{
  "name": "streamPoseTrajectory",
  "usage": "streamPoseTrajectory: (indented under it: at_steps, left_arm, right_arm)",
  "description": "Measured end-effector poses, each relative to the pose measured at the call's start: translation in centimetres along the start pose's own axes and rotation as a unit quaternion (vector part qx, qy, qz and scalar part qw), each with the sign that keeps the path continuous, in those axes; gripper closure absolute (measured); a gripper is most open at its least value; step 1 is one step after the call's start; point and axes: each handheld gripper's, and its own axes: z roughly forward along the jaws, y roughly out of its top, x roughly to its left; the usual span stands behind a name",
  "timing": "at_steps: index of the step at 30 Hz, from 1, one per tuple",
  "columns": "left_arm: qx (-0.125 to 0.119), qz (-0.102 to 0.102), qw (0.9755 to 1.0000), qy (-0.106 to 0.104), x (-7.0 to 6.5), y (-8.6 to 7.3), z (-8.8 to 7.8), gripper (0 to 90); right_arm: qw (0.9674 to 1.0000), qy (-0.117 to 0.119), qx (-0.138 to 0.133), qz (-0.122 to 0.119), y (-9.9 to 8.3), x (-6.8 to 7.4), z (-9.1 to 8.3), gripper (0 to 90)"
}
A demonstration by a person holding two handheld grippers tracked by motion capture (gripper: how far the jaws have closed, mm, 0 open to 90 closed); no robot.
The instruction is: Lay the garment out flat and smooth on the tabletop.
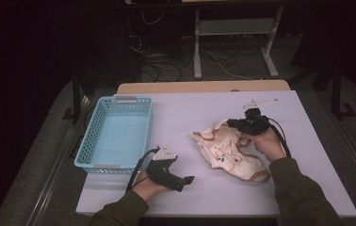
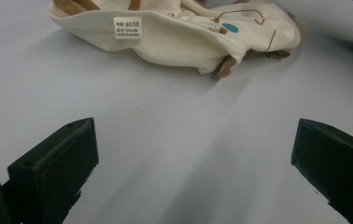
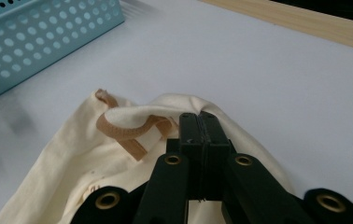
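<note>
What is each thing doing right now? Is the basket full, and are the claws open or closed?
Cream cotton garment with brown trim: crumpled on the table, one edge pinched.
Light blue perforated plastic basket: upright, nothing inside.
Left claw: jaws wide apart, holding nothing.
Right claw: jaws shut on the garment's edge.
White table: flat, bearing the basket and the garment.

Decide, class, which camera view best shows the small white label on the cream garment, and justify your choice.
The left gripper view: the white label faces the camera on the cream garment, with print visible though too small to read. The high view shows the whole garment but no discernible label. The right gripper view shows cloth and tan trim, no label.
</note>
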Motion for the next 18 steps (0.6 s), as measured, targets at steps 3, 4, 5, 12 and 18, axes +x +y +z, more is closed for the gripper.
streamPoseTrajectory:
  at_steps: [3,4,5,12,18]
  left_arm:
    - [-0.001,-0.001,1.0000,0.000,0.0,0.0,0.0,0.0]
    - [-0.002,-0.002,1.0000,0.000,0.0,0.0,0.0,0.0]
    - [-0.002,-0.001,1.0000,0.001,0.0,0.0,-0.1,0.0]
    - [-0.003,-0.001,1.0000,0.000,0.0,0.0,0.0,0.0]
    - [-0.003,-0.001,1.0000,0.000,0.0,0.0,-0.1,0.0]
  right_arm:
    - [1.0000,-0.004,0.005,0.000,0.5,-0.1,0.8,88.0]
    - [1.0000,-0.005,0.006,0.001,0.6,-0.1,1.1,88.0]
    - [0.9999,-0.007,0.009,0.000,0.8,-0.2,1.3,88.0]
    - [0.9997,-0.014,0.018,0.008,1.6,-0.5,2.8,88.0]
    - [0.9995,-0.015,0.024,0.010,2.1,-0.6,3.8,87.5]
